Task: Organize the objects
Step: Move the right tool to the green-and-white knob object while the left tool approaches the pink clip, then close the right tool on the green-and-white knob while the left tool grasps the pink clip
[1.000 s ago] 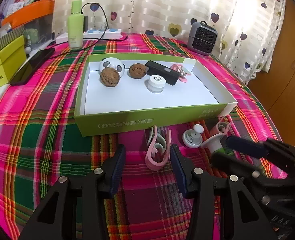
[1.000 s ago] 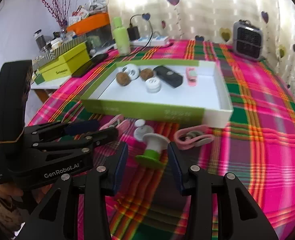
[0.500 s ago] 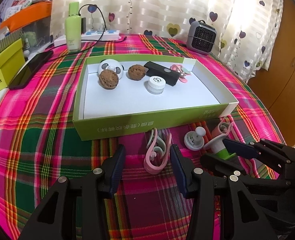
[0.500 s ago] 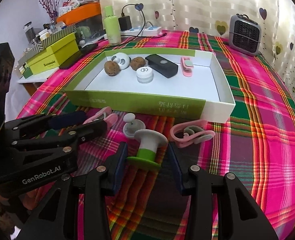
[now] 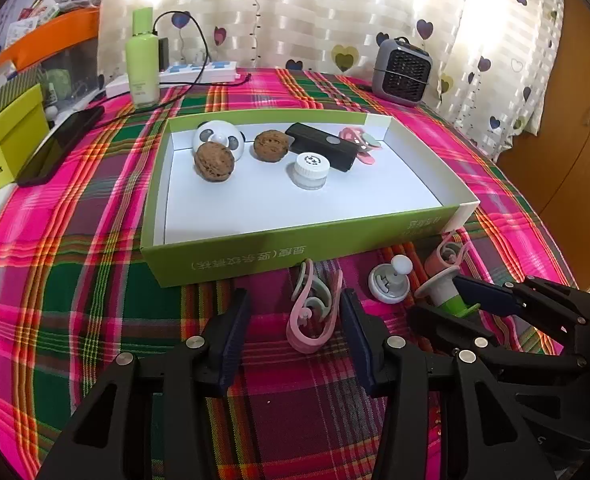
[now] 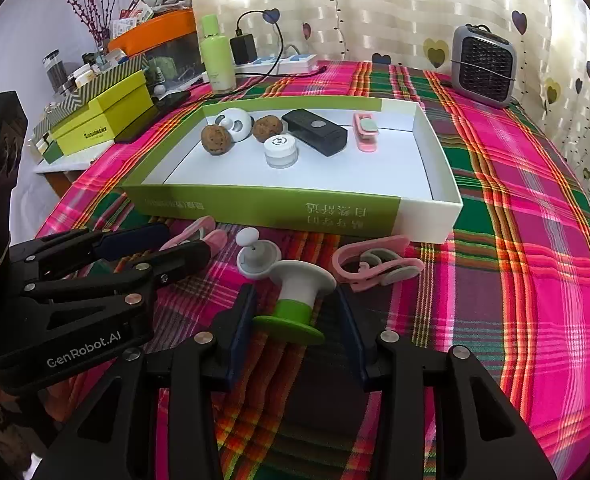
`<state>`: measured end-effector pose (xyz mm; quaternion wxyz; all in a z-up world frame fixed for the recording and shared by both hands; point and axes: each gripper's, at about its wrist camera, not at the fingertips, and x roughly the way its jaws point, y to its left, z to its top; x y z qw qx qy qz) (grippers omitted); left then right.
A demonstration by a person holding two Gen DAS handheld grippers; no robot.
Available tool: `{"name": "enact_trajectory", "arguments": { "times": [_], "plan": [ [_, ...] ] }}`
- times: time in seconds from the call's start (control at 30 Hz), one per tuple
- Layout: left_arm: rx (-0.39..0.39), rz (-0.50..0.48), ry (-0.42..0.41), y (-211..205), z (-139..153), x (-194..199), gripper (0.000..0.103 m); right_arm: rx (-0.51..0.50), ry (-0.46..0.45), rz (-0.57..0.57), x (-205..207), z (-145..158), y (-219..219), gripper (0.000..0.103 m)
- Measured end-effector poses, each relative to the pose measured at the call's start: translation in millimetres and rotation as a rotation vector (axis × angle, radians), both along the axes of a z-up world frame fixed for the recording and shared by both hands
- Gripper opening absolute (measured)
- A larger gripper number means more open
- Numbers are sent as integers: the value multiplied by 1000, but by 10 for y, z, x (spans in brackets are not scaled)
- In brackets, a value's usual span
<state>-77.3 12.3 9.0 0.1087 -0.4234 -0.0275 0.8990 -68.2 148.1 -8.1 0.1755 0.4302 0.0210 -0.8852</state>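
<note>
- Looking along the left gripper, its jaws stand apart and hold nothing, with a pink clip lying on the plaid surface between the two fingers, closer to the right one (whether that pad touches the clip I cannot tell from this angle). Just beyond it stands the green-walled box, already holding two walnuts, a panda-faced round thing, a white jar, a black case and another pink clip at the back. Off to the side, a small white knob piece rests on the cloth, and the right gripper comes in low around a green and white spool.

- Looking along the right gripper, its jaws are likewise spread and gripping nothing, with the green and white spool lying on its side between the fingers, clear of both pads. A second pink clip lies just beside it toward the box corner, the knob piece sits just behind it, and the left gripper reaches in over its own clip near the box front.

- The step in hand looks like a paired pick: each gripper is lined up on one loose item, neither yet grasped. Next, each needs to shut squarely on its item (the spool on its narrow waist, the clip across its sides), lift clear of the near wall, and set it down on the bare white floor of the box.
</note>
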Motion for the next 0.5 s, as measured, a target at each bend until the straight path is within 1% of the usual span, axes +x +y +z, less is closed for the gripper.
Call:
{"name": "enact_trajectory", "arguments": {
  "times": [0.07,0.13,0.37,0.5],
  "plan": [
    [0,0,1,1,-2,4,43,-7,-2,0,-5,0,12,40],
    [0,0,1,3,-3,2,40,-10,-1,0,-3,3,19,35],
    [5,-3,-1,2,0,6,30,-11,1,5,-4,1,10,35],
    [14,-5,-1,1,-2,14,27,-9,2,7,6,0,3,35]
  ]
}}
